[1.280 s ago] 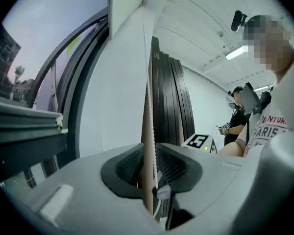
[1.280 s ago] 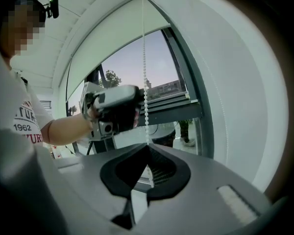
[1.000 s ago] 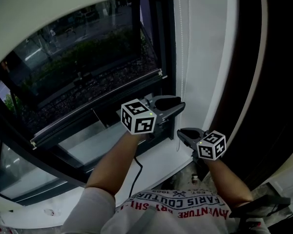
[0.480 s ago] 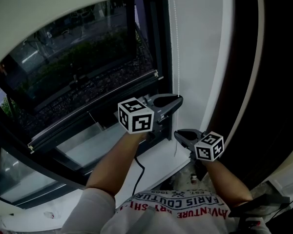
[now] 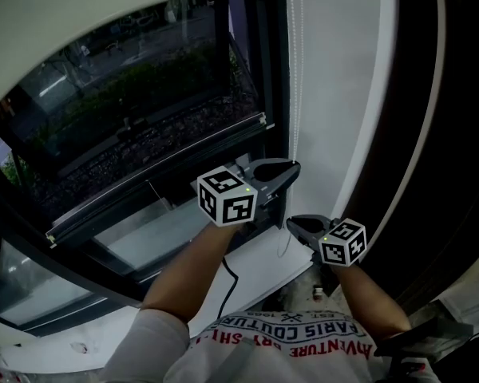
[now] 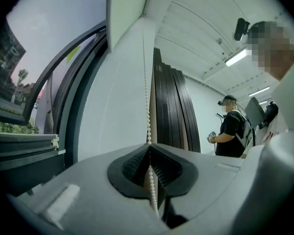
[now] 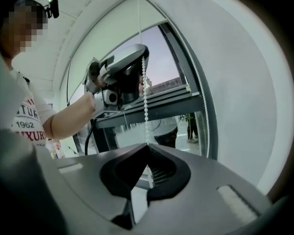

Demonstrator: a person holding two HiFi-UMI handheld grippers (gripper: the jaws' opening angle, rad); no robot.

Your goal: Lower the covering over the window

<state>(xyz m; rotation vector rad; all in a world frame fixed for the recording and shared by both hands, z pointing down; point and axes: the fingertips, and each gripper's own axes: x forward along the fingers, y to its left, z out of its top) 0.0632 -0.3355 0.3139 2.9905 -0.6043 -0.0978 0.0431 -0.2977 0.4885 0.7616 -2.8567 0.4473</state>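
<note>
A white bead chain point(image 5: 292, 94) hangs down the window's right side, next to the white covering point(image 5: 104, 22) that spans the top of the head view. My left gripper point(image 5: 294, 168) has just closed its jaws on this chain point(image 6: 148, 111), which runs straight between the pads of the left gripper point(image 6: 150, 148). Lower down, my right gripper point(image 5: 291, 223) is shut on the same chain point(image 7: 145, 106). The right gripper point(image 7: 148, 148) looks up at the left gripper point(image 7: 137, 67) above it.
Dark window frame point(image 5: 271, 70) and white sill point(image 5: 247, 266) lie ahead, with a black cable point(image 5: 227, 282) hanging below my left arm. A white pillar point(image 5: 343, 94) and dark slats point(image 5: 455, 134) stand at the right. Another person point(image 6: 232, 131) stands far back in the room.
The left gripper's jaws stood apart around the chain a second ago and now are closed on it. Both hands have stayed about where they were.
</note>
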